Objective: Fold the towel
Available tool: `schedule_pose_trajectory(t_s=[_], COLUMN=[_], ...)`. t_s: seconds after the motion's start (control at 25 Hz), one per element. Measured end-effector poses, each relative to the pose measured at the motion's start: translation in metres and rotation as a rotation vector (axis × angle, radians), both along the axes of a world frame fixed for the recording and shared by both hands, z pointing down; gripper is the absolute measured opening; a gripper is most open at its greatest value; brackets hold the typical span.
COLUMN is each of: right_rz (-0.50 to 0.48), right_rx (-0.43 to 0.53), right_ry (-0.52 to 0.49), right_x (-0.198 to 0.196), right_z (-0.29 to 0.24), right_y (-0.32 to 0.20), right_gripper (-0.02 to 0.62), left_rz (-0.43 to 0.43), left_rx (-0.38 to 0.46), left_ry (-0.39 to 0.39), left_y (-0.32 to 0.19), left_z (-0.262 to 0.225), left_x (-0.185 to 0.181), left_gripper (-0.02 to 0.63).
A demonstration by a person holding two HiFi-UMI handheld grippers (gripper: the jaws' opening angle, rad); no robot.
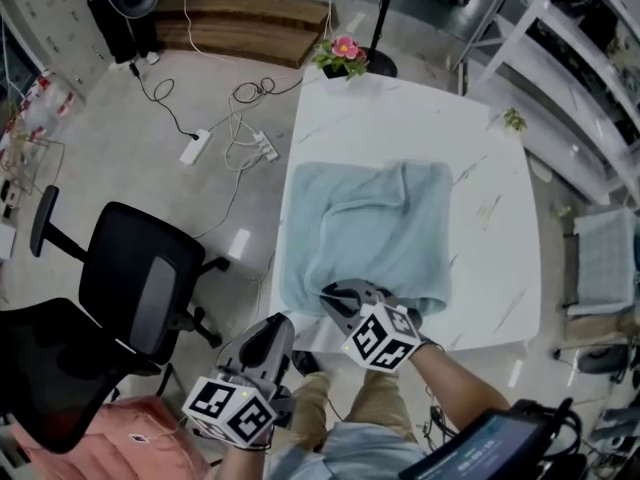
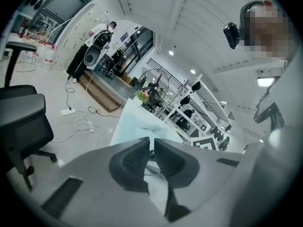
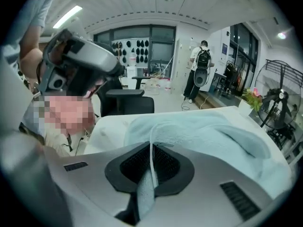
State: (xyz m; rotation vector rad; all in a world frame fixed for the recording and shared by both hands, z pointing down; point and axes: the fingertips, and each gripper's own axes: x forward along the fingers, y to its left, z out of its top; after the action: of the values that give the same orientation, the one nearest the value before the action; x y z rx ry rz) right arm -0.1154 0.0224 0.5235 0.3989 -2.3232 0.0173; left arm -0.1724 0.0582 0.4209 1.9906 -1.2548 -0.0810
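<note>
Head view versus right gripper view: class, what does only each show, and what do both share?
Only the head view: the power strip on the floor, and the left gripper beside the table's corner. Only the right gripper view: the towel's edge pinched between the right gripper's pads, and a person with a backpack. Both: towel, white table, pink flowers, black office chair.

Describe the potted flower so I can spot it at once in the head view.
Find the white marbled table in the middle, with the pale blue towel spread over its near part. At the table's far left corner stands the potted flower: a small green plant with a pink bloom, the only pink thing on the table.
</note>
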Motion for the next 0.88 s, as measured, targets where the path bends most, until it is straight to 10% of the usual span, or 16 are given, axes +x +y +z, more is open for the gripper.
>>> schedule_pose_trajectory(t_s=[0.32, 0.52, 0.88], right_rz=[-0.052, -0.133, -0.234], right_rx=[-0.161, -0.067, 0.213], right_ry=[-0.125, -0.214, 0.102], right_x=[-0.011, 0.014, 0.127], right_z=[-0.036, -0.109, -0.083], right_y=[0.016, -0.009, -0.135], right_gripper=[0.186, 0.186, 0.183], left_rz=[-0.015, -0.002, -0.086], left_rx=[-0.060, -0.096, -0.239], left_ry=[0.004, -0.001, -0.126], left_y=[-0.006, -0.028, -0.056], left_z=[0.024, 0.038, 0.071], left_x=[-0.001, 0.028, 0.048], left_gripper=[0.082, 0.179, 0.212])
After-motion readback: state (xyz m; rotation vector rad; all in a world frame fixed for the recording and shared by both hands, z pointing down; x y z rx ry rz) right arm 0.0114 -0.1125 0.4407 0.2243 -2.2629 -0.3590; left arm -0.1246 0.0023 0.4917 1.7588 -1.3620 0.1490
